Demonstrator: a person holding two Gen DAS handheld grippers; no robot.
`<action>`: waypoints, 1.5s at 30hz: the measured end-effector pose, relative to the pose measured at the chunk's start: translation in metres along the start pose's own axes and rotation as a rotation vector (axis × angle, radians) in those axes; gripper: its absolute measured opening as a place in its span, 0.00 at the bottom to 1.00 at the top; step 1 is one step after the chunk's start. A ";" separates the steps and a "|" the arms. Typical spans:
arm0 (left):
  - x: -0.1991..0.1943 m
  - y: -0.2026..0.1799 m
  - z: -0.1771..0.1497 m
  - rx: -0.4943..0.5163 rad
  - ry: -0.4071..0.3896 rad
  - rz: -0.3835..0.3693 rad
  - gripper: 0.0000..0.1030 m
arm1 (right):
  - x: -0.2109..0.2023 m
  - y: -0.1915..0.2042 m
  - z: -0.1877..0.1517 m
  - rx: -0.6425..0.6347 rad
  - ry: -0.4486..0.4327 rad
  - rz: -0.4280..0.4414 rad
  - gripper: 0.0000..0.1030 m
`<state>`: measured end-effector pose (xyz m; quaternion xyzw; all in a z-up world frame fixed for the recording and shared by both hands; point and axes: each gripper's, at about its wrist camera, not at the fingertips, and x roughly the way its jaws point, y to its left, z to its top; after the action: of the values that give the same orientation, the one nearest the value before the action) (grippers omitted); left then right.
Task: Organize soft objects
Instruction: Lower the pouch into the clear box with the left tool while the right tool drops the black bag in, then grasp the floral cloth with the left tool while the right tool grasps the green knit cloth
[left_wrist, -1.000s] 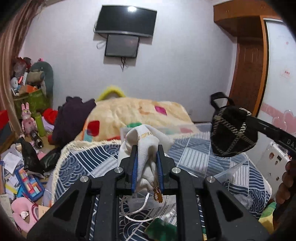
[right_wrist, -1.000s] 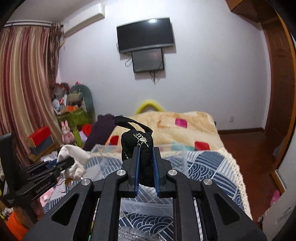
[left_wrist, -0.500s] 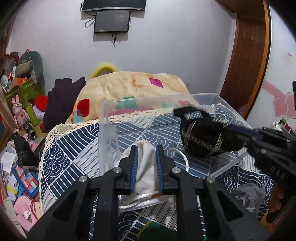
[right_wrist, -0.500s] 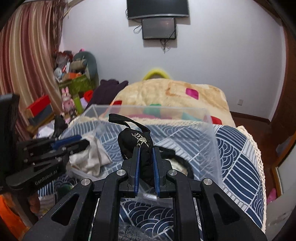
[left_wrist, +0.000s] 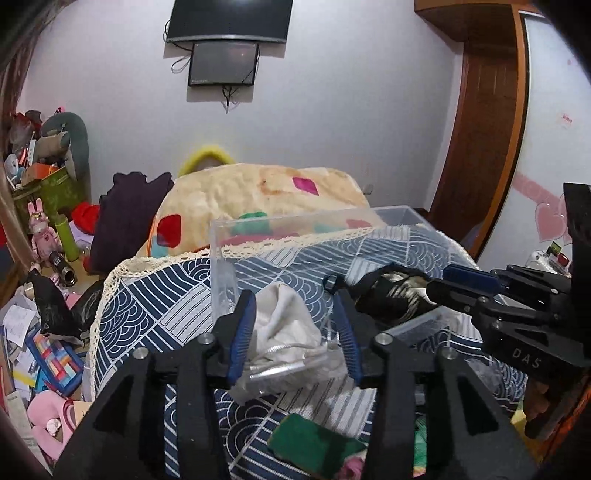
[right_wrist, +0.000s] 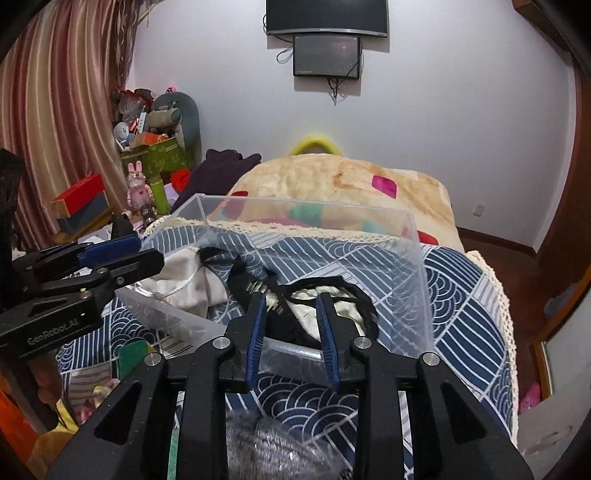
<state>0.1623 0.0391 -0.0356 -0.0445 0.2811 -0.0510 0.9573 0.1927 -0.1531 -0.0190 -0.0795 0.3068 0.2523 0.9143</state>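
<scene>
From the left wrist we see our left gripper (left_wrist: 297, 325) with its fingers now spread wide; half a second ago they were clamped on the white drawstring pouch (left_wrist: 284, 325), which now lies loose inside the clear plastic box (left_wrist: 295, 218) on the patterned bed cover (left_wrist: 155, 306). To the right, our right gripper (left_wrist: 436, 288) reaches in over the box beside the black woven bag (left_wrist: 388, 295)

From the right wrist the story matches — our right gripper (right_wrist: 291, 321) has opened too, fingers apart with nothing between them, and the black woven bag (right_wrist: 295, 325) it was pinching a moment ago rests on the box floor, next to the white drawstring pouch (right_wrist: 184, 280). The left gripper (right_wrist: 110, 258) hangs at the box's left edge (right_wrist: 303, 203)

We judge both soft items delivered — what remains is to draw back and look for the next piece, perhaps the green item (left_wrist: 314, 443) by the near edge
</scene>
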 end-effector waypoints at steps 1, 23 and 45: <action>-0.005 -0.001 0.000 0.004 -0.007 0.001 0.44 | -0.002 0.000 0.000 0.004 -0.005 0.003 0.30; -0.080 -0.007 -0.075 0.002 0.004 0.037 0.67 | -0.077 0.033 -0.053 0.012 -0.125 0.117 0.61; -0.067 -0.040 -0.123 0.043 0.110 -0.022 0.67 | -0.042 0.044 -0.089 0.078 0.031 0.186 0.68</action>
<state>0.0367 0.0009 -0.0982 -0.0239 0.3316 -0.0699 0.9405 0.0950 -0.1593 -0.0643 -0.0191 0.3367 0.3227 0.8844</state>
